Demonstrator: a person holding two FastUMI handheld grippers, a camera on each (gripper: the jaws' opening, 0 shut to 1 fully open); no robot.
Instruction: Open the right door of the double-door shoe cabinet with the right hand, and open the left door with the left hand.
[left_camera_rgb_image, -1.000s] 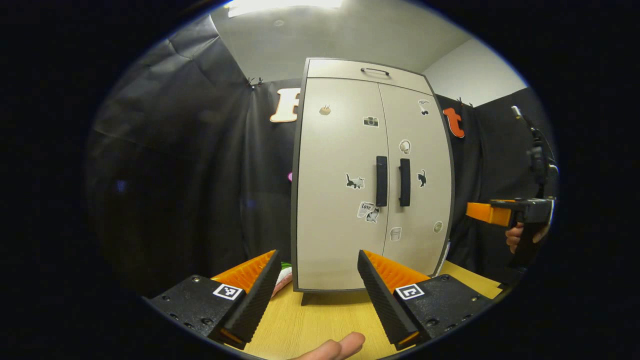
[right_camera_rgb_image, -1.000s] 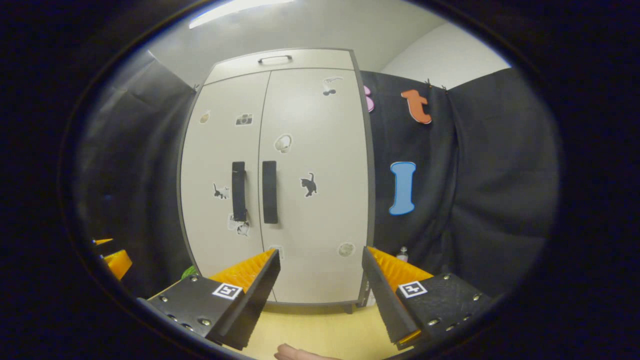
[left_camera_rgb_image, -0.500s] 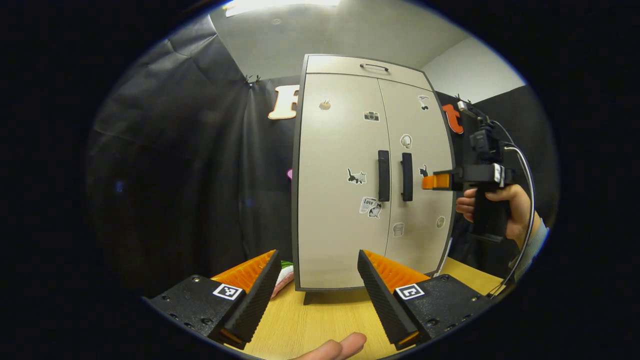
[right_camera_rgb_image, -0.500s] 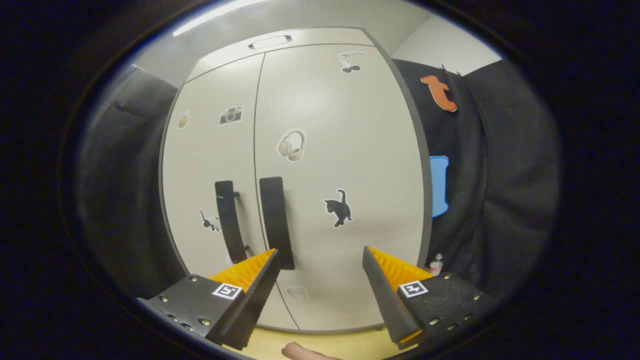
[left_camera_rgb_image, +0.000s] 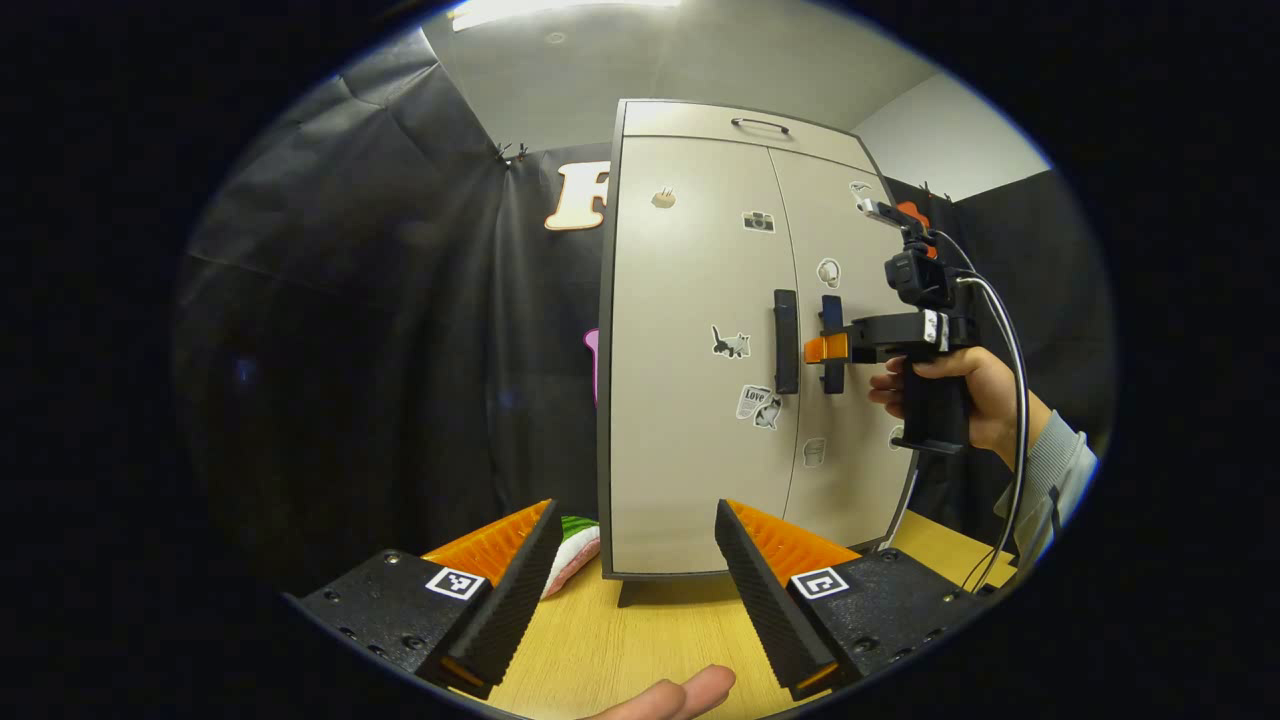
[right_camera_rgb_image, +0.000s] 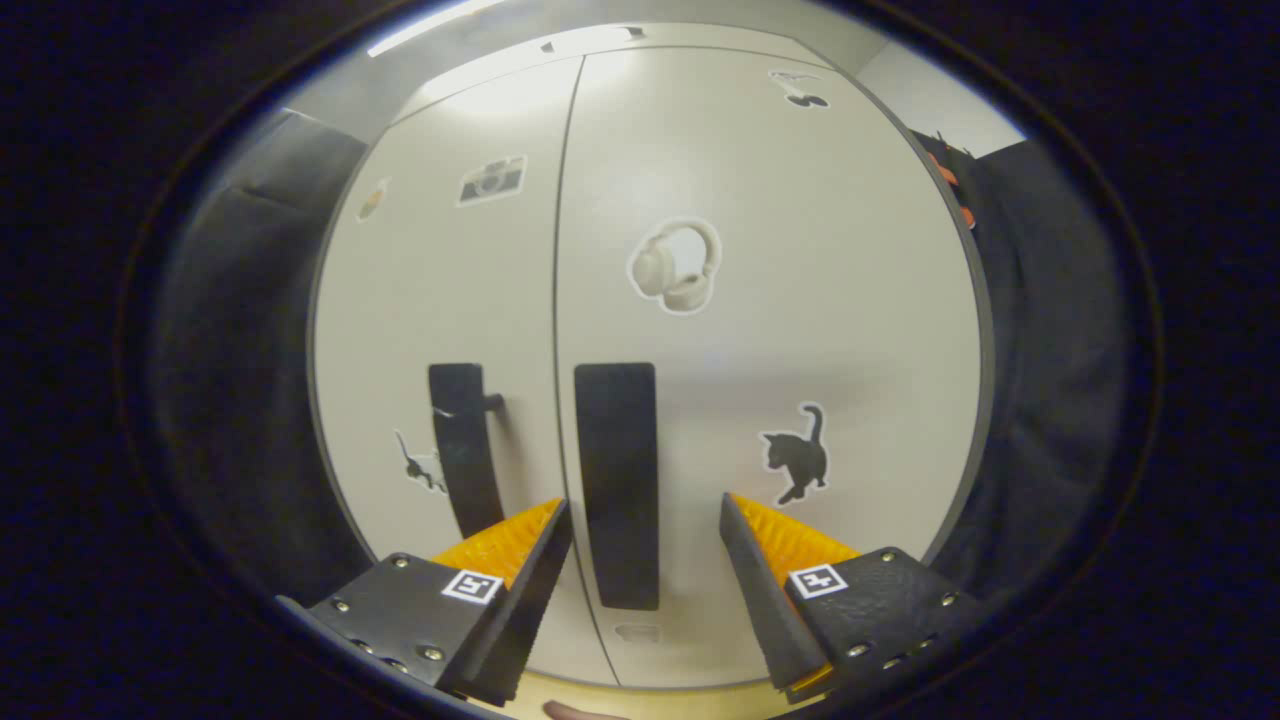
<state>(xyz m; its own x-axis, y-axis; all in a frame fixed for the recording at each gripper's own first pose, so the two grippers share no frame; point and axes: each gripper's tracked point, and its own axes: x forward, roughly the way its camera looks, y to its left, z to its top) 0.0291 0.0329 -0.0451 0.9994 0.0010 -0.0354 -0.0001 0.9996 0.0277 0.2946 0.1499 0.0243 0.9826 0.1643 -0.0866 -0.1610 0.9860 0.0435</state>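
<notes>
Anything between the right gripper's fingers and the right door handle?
Nothing: in the right gripper view the right door handle stands in the open right gripper, gaps bare.

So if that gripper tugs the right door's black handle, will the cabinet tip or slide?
Possibly: the cabinet is tall and narrow on small feet, so a hard tug could rock it. The handle looks rigid, between the open right gripper fingers.

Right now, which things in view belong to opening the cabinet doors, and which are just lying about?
Job:
- shoe cabinet
- right door handle, between the open fingers of the right tool
- left door handle
- left tool, open, back from the cabinet

Lying about:
- stickers on the doors, such as the black cat
- green and pink item beside the cabinet on the table
</notes>
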